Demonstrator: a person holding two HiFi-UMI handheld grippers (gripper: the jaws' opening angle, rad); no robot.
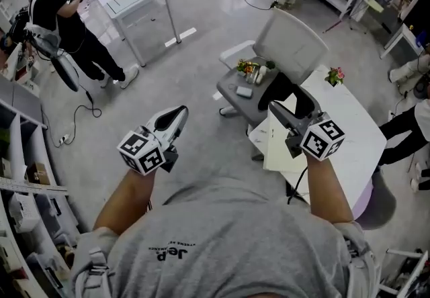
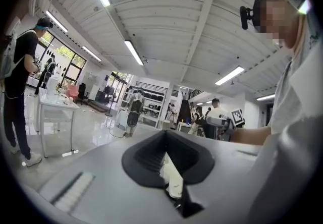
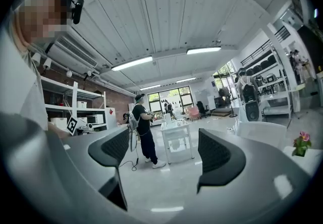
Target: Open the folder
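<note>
- Folder [image 1: 279, 150]: most likely the pale cream rectangle lying flat at the near left edge of the white surface [image 1: 359, 135], partly hidden beneath the right gripper [image 1: 290, 109]. Looks closed, though spine and opening edge cannot be told apart from here.
- Above that cream sheet and apart from it: right gripper again, jaws spread wide with nothing between them. Only floor and a distant table show through the gap in the right gripper view.
- Over bare floor, well apart from the surface: left gripper [image 1: 171, 122], jaws pressed together, with a pale sliver at the seam too unclear to call a held thing.
- Handling, as a judgement: probably light, thin, bendy card or plastic, smooth enough to slide on the surface when nudged. Cover likely to flex rather than lift as one stiff plate.
- Where to take hold: best at a free corner or along the edge away from the spine, pinching only the top cover. Worth pressing the other jaws down near the spine side to stop sliding.
- Nearby: small flower pot [image 1: 334, 76] at the far end of the surface, and a chair [image 1: 289, 38] just beside it carrying small items. Both probably clear of the cover's swing.
</note>
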